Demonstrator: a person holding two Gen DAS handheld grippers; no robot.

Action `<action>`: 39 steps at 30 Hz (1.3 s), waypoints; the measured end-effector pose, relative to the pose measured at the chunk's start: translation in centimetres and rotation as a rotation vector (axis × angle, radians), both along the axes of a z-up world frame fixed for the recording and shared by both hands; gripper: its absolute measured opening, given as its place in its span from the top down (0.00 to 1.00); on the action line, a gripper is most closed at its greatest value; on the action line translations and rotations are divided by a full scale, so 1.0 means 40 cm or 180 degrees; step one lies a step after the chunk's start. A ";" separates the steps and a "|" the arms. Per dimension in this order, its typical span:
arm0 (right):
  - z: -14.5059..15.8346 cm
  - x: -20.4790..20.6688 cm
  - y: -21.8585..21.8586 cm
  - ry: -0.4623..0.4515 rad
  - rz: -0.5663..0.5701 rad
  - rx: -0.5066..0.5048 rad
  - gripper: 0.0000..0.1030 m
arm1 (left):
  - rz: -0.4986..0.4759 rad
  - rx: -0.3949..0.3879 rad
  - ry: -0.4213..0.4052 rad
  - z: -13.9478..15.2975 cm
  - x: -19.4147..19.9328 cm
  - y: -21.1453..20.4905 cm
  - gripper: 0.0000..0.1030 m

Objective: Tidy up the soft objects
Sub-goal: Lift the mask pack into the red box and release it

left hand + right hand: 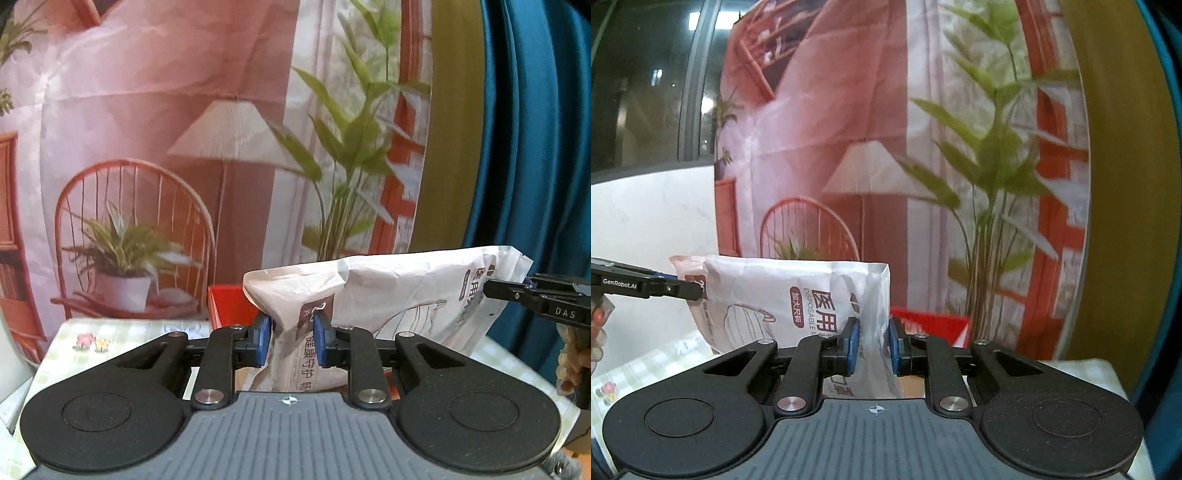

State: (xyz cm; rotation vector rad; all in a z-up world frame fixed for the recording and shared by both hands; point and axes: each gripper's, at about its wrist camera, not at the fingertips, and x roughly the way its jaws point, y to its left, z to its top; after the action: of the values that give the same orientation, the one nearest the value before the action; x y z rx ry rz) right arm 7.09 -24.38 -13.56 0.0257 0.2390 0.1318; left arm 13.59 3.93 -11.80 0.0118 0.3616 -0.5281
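A soft white pack of disposable masks with printed Chinese text hangs in the air between both grippers, above the table. My left gripper is shut on the pack's left end, blue pads pinching the crumpled wrapper. My right gripper is shut on the pack's right end, its thin sealed edge between the pads. The right gripper also shows at the right edge of the left wrist view. The left gripper shows at the left edge of the right wrist view.
A red open box stands behind the pack, also in the right wrist view. The table has a pale checked cloth with flower prints. A printed backdrop of a room hangs behind, with a teal curtain at right.
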 end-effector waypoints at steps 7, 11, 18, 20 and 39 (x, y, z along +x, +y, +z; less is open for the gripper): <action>0.057 0.053 -0.005 -0.0092 -0.0001 -0.0016 0.85 | 0.0069 -0.0049 0.0056 0.030 0.062 -0.018 0.75; 0.050 0.120 -0.039 0.0107 -0.0015 0.0181 0.85 | 0.0085 -0.0078 0.0348 0.002 0.138 -0.029 0.75; -0.025 0.242 -0.097 0.0643 -0.0115 0.0503 0.86 | 0.0052 0.0097 0.0733 -0.069 0.224 -0.060 0.75; -0.050 0.263 -0.110 0.0782 -0.0145 0.0546 0.87 | 0.0041 0.0225 0.0805 -0.088 0.243 -0.076 0.75; -0.177 0.439 0.006 0.1532 -0.0198 -0.0741 0.90 | 0.0149 0.0826 0.1042 -0.184 0.389 -0.152 0.65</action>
State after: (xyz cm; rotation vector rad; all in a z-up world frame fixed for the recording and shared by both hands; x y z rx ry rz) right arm 24.67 -24.13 -20.62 -0.1685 0.7321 0.0330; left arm 29.17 -2.17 -19.15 0.1687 0.7470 -0.4336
